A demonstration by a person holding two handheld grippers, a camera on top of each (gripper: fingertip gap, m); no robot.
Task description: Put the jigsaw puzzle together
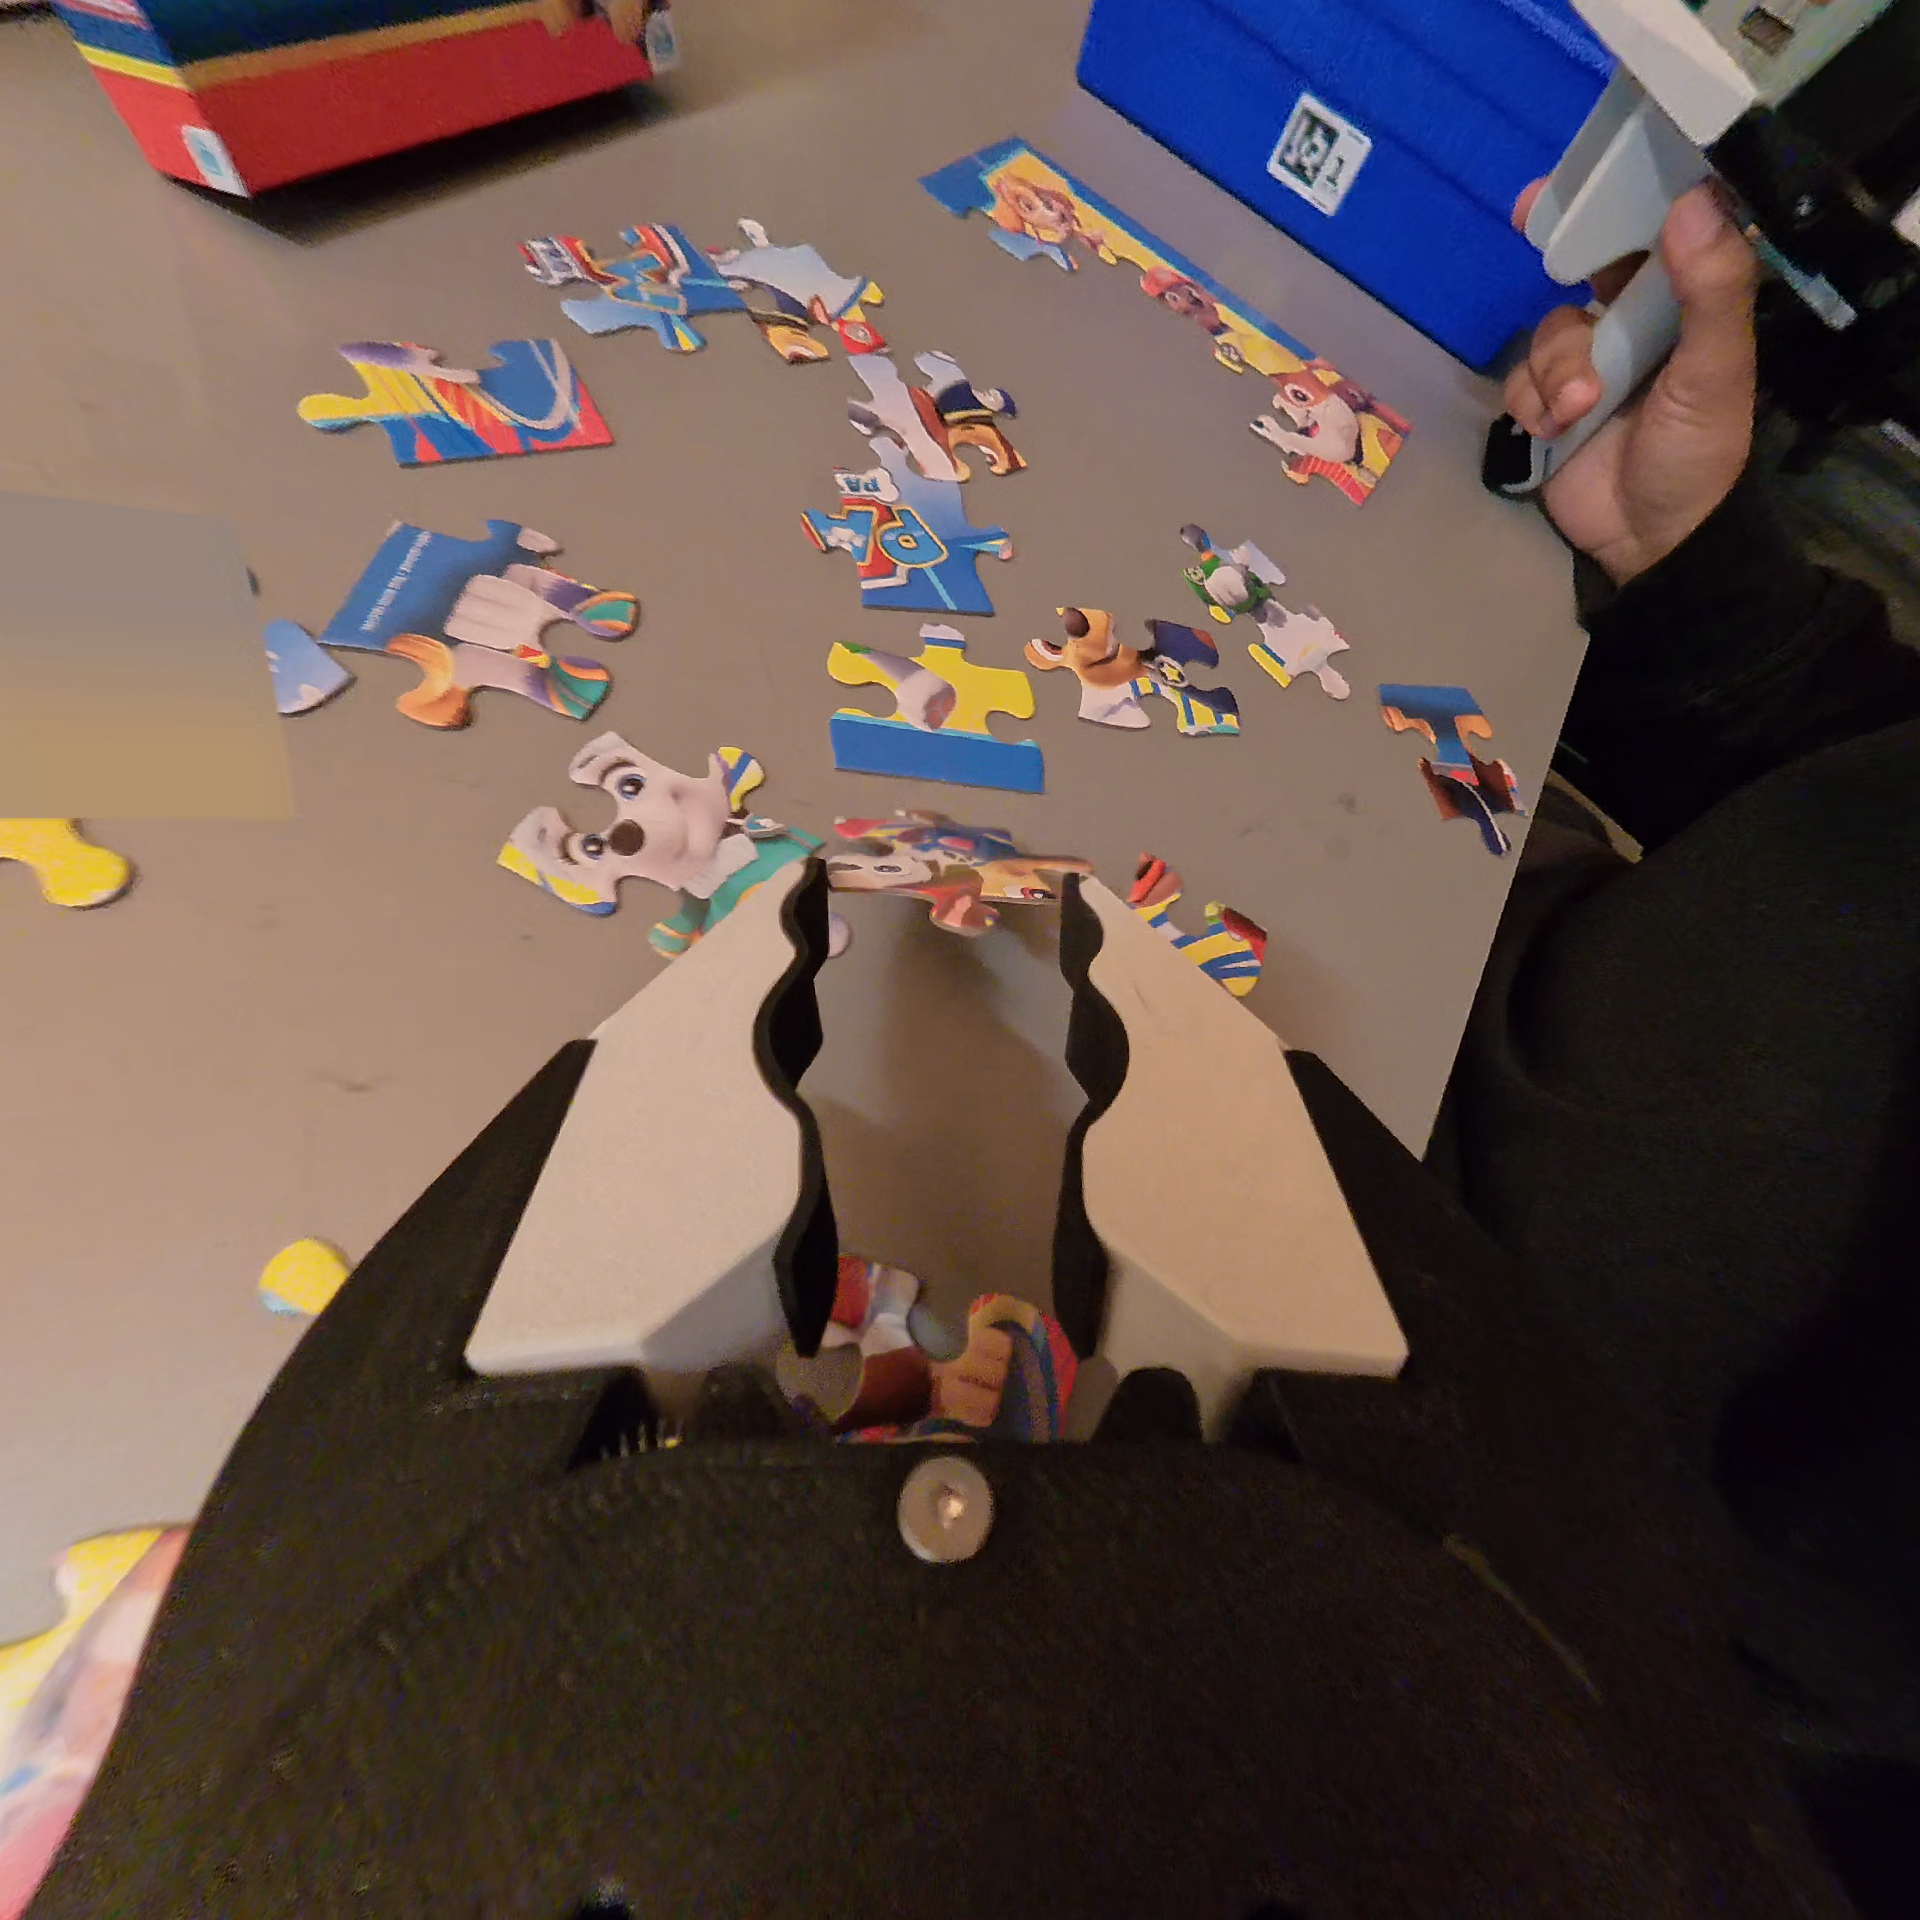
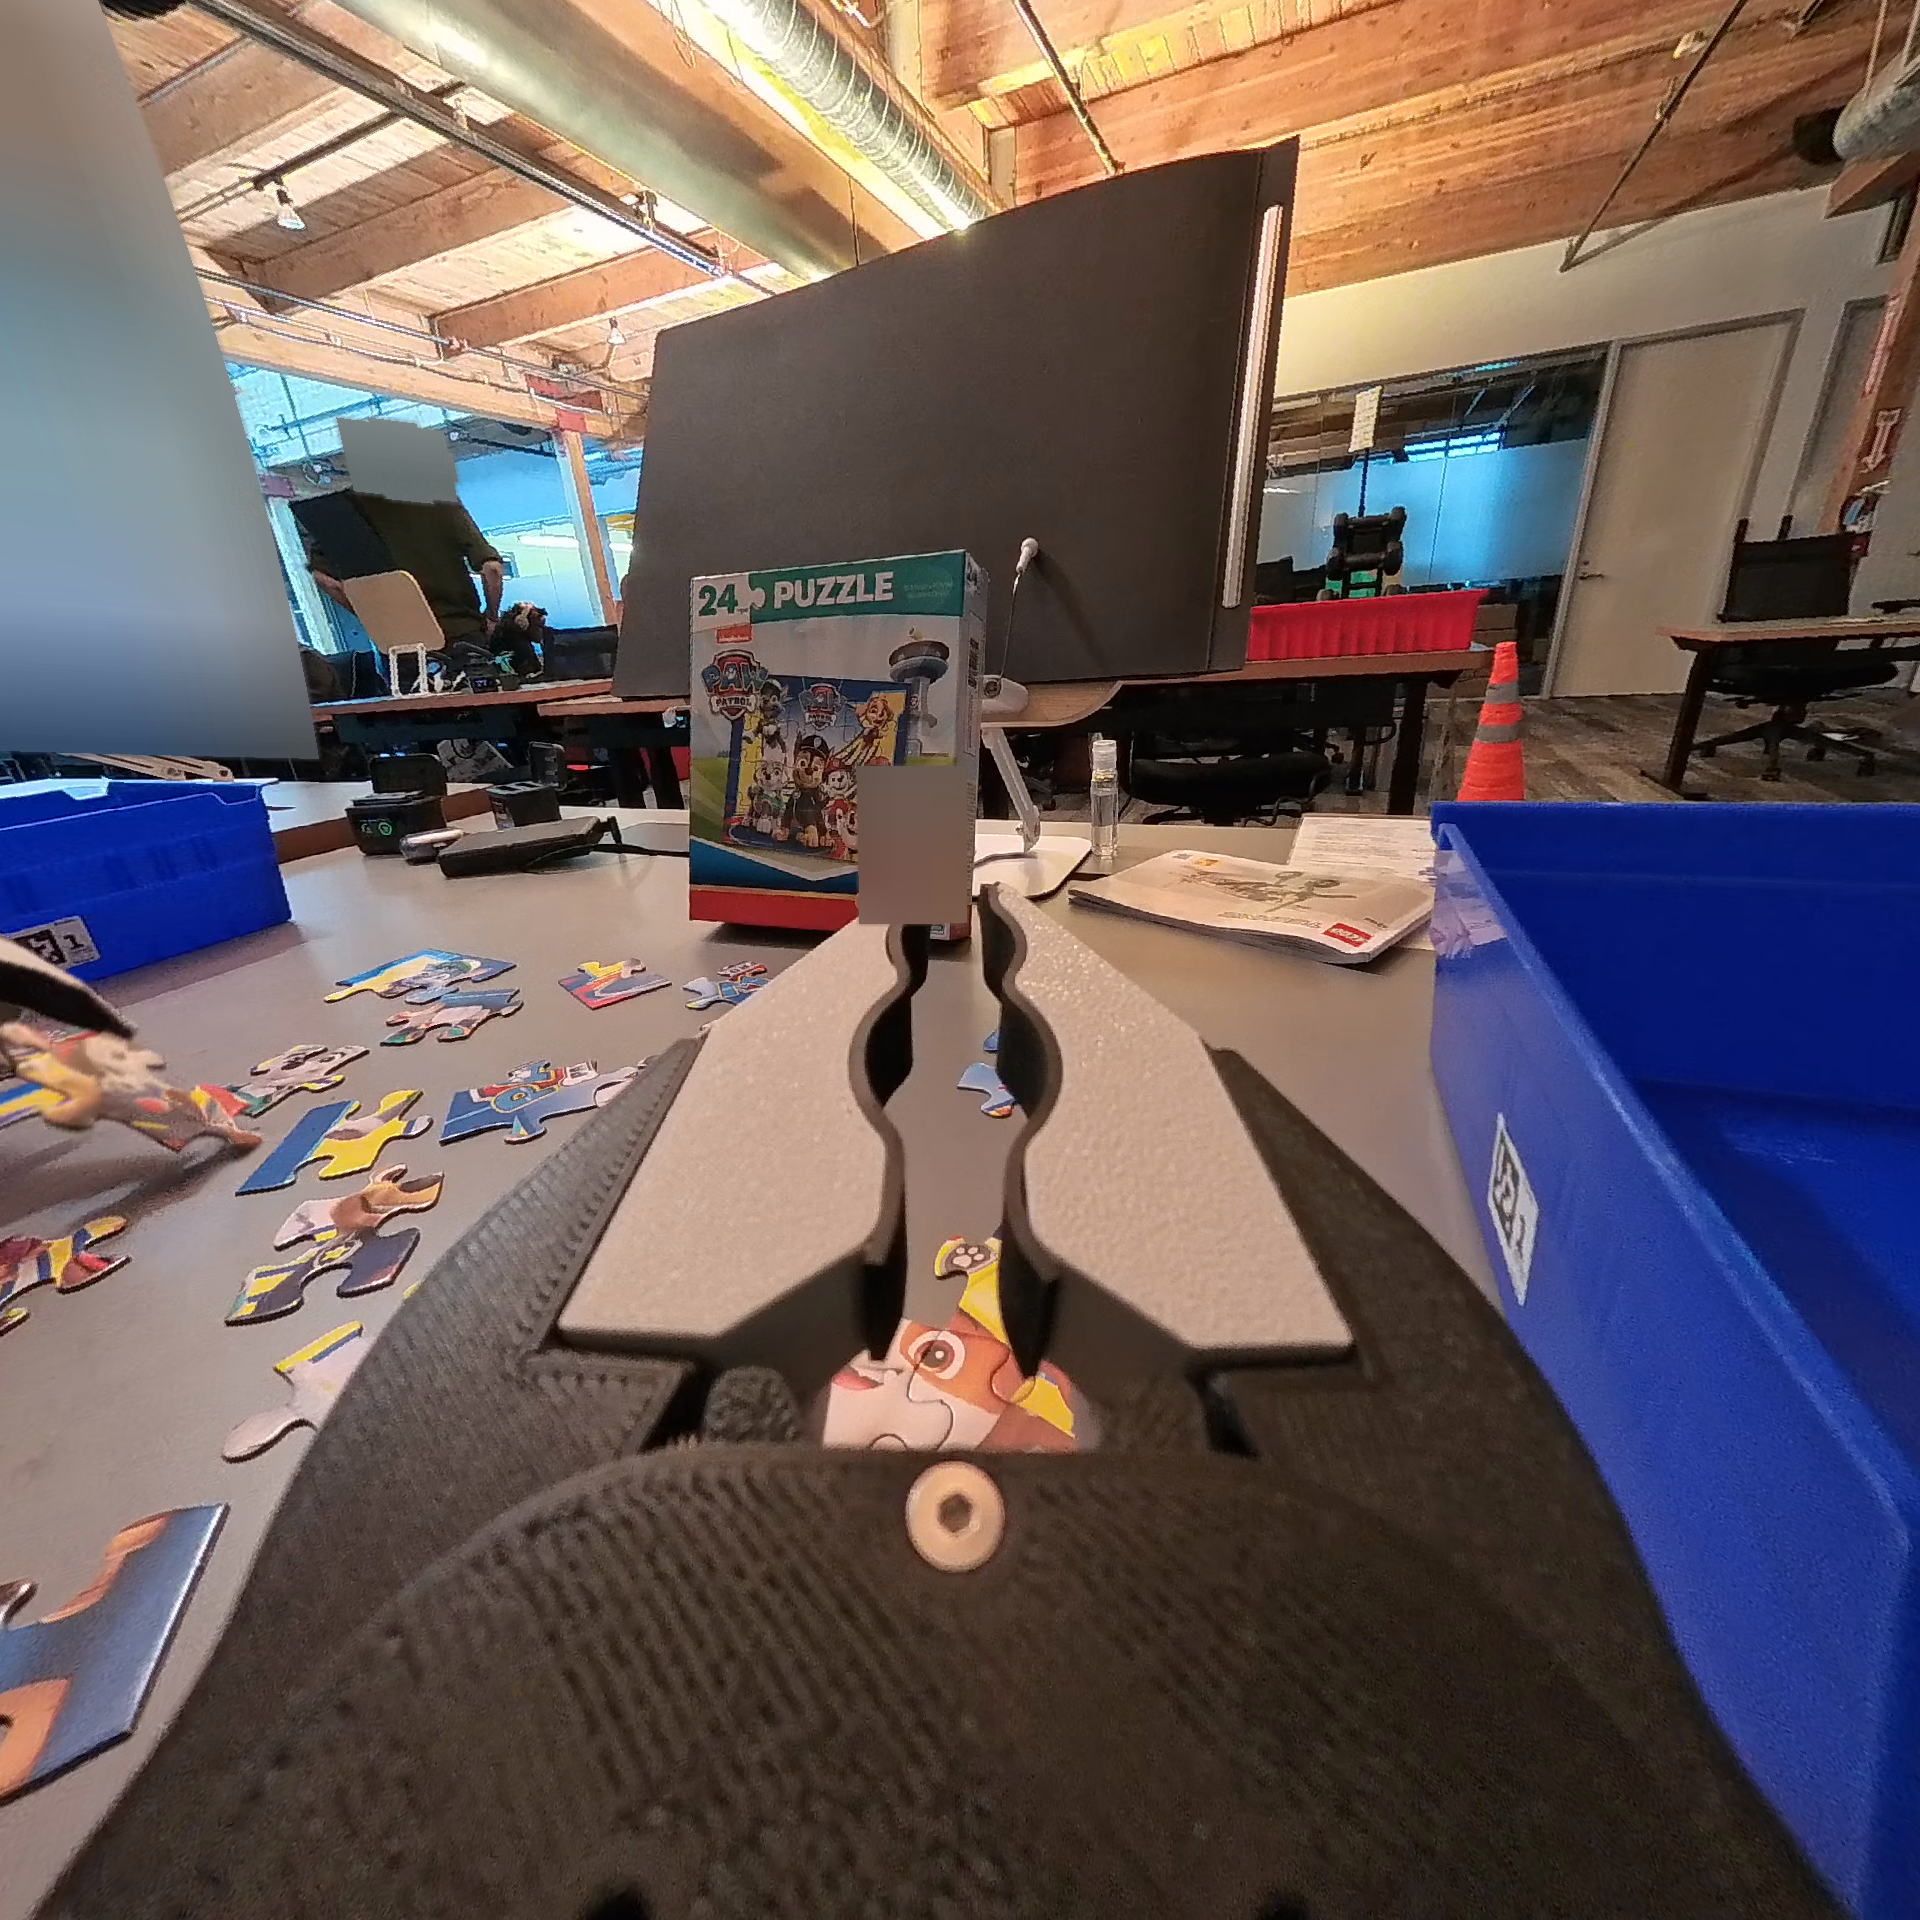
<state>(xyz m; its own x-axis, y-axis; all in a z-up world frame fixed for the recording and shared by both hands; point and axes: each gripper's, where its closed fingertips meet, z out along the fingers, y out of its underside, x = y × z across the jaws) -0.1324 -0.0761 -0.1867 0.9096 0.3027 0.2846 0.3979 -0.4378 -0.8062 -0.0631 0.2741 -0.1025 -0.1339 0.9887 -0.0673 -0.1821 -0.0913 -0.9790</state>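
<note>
A grey table is seen, with a blue plastic bin at its right edge and an upright cardboard puzzle box towards its far edge. Colourful cardboard jigsaw pieces are scattered over the middle, and a joined strip of border pieces is laid beside a second blue bin. A multicoloured jigsaw piece is gripped edge to edge between the tips of the left gripper and is held roughly level, clear of the table near its near edge. The right gripper is kept narrow, with nothing between its fingers, above the table's right side.
</note>
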